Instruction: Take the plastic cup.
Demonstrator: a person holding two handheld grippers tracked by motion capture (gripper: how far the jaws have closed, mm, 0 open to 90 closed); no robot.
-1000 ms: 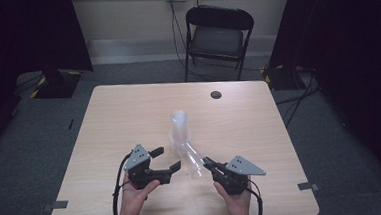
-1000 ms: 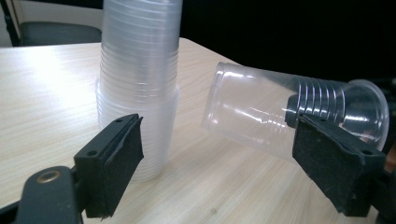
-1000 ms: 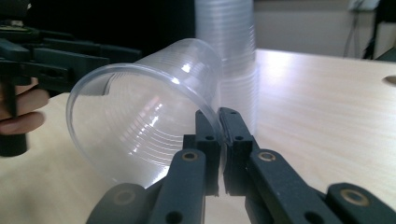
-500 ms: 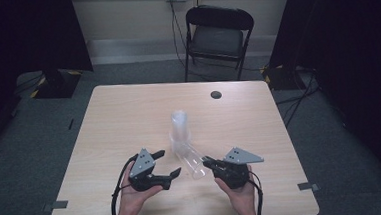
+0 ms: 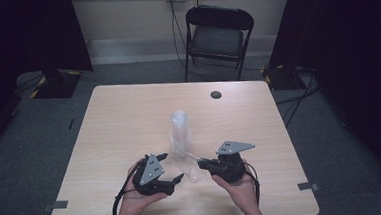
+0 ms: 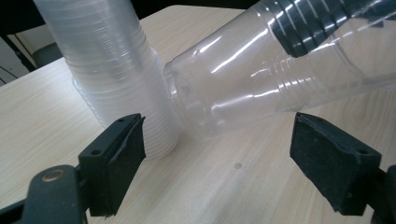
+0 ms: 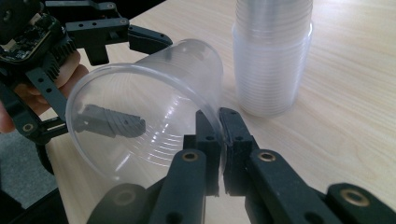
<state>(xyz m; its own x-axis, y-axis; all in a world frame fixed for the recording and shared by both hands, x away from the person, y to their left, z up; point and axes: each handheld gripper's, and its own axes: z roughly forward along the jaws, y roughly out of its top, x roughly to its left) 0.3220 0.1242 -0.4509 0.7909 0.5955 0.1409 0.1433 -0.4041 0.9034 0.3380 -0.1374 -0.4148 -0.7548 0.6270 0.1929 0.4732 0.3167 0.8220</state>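
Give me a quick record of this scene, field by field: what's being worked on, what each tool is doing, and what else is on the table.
Work: one clear cup pulled off the cup stack
Right tool: shut on the cup's wall at the rim, cup on its side
Left tool: open, jaws either side of the cup's base, not touching
Stack: upright, mid-table
Also on table: small dark disc near far edge

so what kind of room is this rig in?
Looks like a lab or recording studio, not a home: a lone wooden table on grey carpet, black curtains at both sides, a folding chair.
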